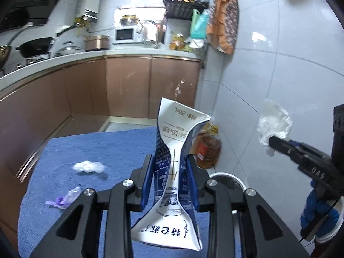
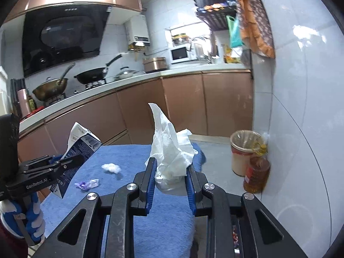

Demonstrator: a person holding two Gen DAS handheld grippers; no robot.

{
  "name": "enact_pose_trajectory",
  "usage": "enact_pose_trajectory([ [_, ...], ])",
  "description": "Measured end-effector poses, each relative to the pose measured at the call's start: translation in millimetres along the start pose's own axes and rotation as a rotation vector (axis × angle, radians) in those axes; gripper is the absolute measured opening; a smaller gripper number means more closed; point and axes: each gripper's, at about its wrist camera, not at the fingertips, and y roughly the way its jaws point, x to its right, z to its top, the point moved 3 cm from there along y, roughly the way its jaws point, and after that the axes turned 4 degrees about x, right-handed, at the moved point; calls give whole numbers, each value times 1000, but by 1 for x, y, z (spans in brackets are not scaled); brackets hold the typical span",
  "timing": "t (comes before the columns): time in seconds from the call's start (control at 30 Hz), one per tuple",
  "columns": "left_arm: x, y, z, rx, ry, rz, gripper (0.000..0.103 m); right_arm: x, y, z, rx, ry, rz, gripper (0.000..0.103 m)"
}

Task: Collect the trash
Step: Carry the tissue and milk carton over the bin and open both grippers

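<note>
Left wrist: left tool [image 1: 169, 167] clamps crushed carton [image 1: 172, 172]; right tool [image 2: 169, 172] clamps tissue [image 2: 172, 148].

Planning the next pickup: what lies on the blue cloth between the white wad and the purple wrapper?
Nothing: in both wrist views, bare blue cloth separates the white wad from the purple wrapper.

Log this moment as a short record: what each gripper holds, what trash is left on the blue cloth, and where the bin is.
left gripper: shut on crushed milk carton
right gripper: shut on white tissue
left on blue cloth: white wad, purple wrapper
bin: on the floor by the tiled wall, lined, beside an oil bottle
trash in bin: cannot tell
</note>
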Motion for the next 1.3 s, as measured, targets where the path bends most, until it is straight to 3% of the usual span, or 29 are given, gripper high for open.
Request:
enact_pose_trajectory([
  [0.4, 111, 153, -23, -268, 85, -233, 28, 105, 41, -64, -150, 173, -196, 24],
  [0.57, 148, 218, -45, -373, 115, -264, 29, 142, 70, -100, -236, 212, -282, 24],
  [0.73, 162, 269, -64, -448, 108, -286, 29, 176, 90, -133, -303, 260, -354, 25],
  [1.07, 180, 336, -94, -539, 81, -298, 30, 216, 117, -172, -381, 327, -424, 28],
  [1.13, 185, 344, -98, -548, 82, -298, 33, 221, 119, -174, -388, 324, -437, 30],
  [1.2, 187, 350, -101, -555, 66, -302, 46, 226, 119, -175, -394, 325, -451, 35],
  [1.3, 187, 347, -99, -548, 47, -312, 49, 233, 119, -175, -393, 325, -478, 45],
])
